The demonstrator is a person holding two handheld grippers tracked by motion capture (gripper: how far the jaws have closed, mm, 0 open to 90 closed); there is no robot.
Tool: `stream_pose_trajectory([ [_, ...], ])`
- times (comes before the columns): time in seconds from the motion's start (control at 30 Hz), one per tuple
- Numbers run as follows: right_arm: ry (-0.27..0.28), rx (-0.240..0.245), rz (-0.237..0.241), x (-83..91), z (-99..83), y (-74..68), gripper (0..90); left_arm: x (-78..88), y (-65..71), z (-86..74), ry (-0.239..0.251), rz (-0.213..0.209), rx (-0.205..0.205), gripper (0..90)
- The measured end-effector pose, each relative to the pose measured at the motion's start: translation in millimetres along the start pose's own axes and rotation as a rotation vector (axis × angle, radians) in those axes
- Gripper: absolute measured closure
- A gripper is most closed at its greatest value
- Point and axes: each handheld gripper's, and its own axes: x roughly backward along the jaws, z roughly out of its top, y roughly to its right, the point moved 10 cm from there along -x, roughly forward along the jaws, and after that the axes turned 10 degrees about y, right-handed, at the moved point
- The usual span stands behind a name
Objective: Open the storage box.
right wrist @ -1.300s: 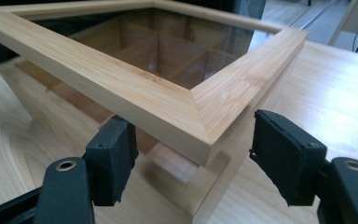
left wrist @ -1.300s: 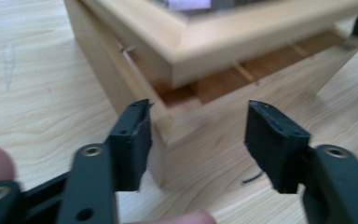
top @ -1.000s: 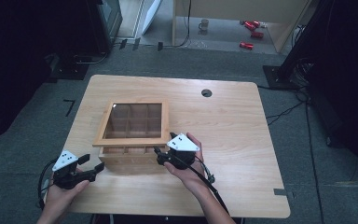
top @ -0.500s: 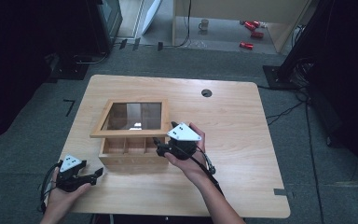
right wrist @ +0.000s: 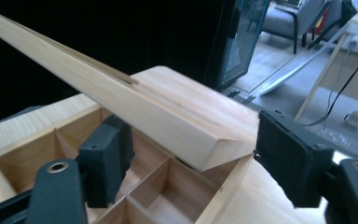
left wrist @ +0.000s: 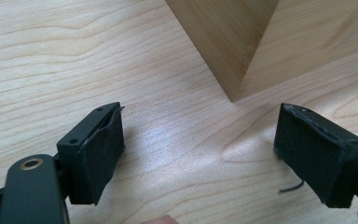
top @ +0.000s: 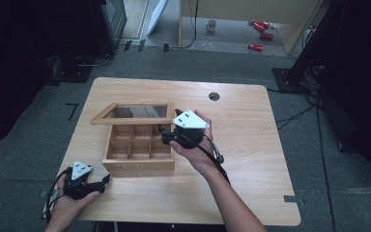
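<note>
A wooden box (top: 137,166) with several small compartments stands on the left half of the table. Its glass-paned lid (top: 130,119) is raised, hinged at the far side. My right gripper (top: 163,133) is at the lid's front right corner. In the right gripper view the lid's wooden frame (right wrist: 168,116) lies between the open jaws, one jaw down inside the box (right wrist: 165,189) and the other outside it. My left gripper (top: 104,180) rests low on the table off the box's front left corner, open and holding nothing; the box corner (left wrist: 233,51) stands just ahead of its jaws.
The wooden table (top: 251,159) has a round cable hole (top: 214,95) near its far edge. Bare tabletop lies right of the box. On the floor beyond are red cans (top: 256,47), a mug (top: 212,24) and cables.
The lid went from flat on the box to raised, its front edge lifted along with my right gripper. My left gripper drew back toward the table's near left corner.
</note>
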Motion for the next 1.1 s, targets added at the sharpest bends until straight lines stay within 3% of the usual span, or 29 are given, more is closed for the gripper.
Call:
stream_pose_trajectory([
  [0.2, 0.028, -0.028, 0.017, -9.1, 16.3, 8.4, 35.6, 0.0, 0.0, -0.1, -0.001, -0.001, 0.000, 16.1],
  [0.57, 0.060, -0.033, 0.037, -26.9, 40.8, 27.1, 42.7, -0.2, -0.6, 0.5, 0.003, -0.009, 0.010, 16.2],
  [0.7, 0.086, 0.009, 0.066, -38.6, 52.0, 37.7, 46.5, 0.0, -1.1, 0.5, 0.002, -0.013, 0.011, 16.2],
  [0.8, 0.093, 0.010, 0.085, -43.9, 55.7, 42.3, 46.9, -0.4, -1.1, 0.7, 0.003, -0.014, 0.012, 16.2],
  [1.1, 0.115, -0.046, 0.100, -68.7, 69.5, 65.6, 51.4, -0.7, -1.0, 1.1, 0.004, -0.017, 0.018, 16.2],
])
